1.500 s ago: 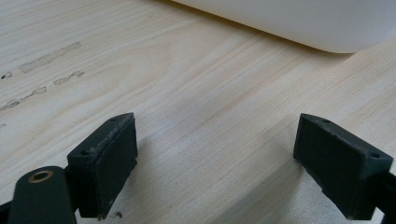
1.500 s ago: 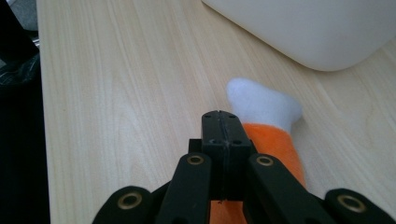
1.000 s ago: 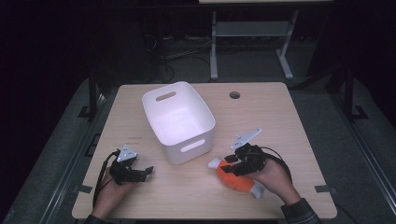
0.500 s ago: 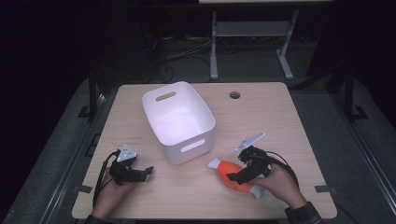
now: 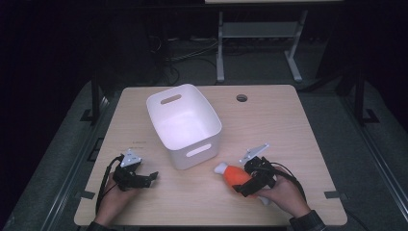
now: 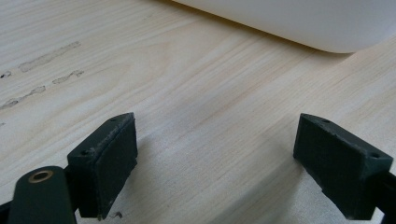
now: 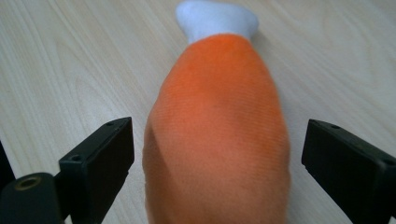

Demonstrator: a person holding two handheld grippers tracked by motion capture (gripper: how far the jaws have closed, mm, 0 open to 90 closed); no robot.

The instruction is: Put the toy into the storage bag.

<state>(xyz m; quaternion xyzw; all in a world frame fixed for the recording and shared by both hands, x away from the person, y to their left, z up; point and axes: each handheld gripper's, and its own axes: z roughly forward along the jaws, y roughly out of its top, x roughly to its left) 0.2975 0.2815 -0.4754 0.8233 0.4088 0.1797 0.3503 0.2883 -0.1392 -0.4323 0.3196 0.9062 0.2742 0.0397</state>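
Since the earlier frame the right gripper (image 5: 246,185) has slid a little nearer the person's edge of the bench (image 5: 298,125) and settled over the orange plush drumstick (image 5: 234,175); the left gripper (image 5: 144,179) has hardly shifted.

Seen from the right gripper view, the fingers (image 7: 100,165) stand spread wide, one on each side of the orange plush drumstick (image 7: 219,140), with a gap between each pad and the fabric, so nothing is pinched. The toy's thick orange body lies between them and its white bone end points away from the camera. From above, the toy lies flat on the bench near the front edge, right of centre, its white tip toward the white plastic bin (image 5: 185,126) and just short of the bin's near corner.

Seen from the left gripper view, the fingers (image 6: 105,161) are also spread apart, with only bare wood grain between them, low over the bench. The rounded lower wall of the white plastic bin (image 6: 299,23) shows beyond them. The bin sits upright and empty, left of centre.
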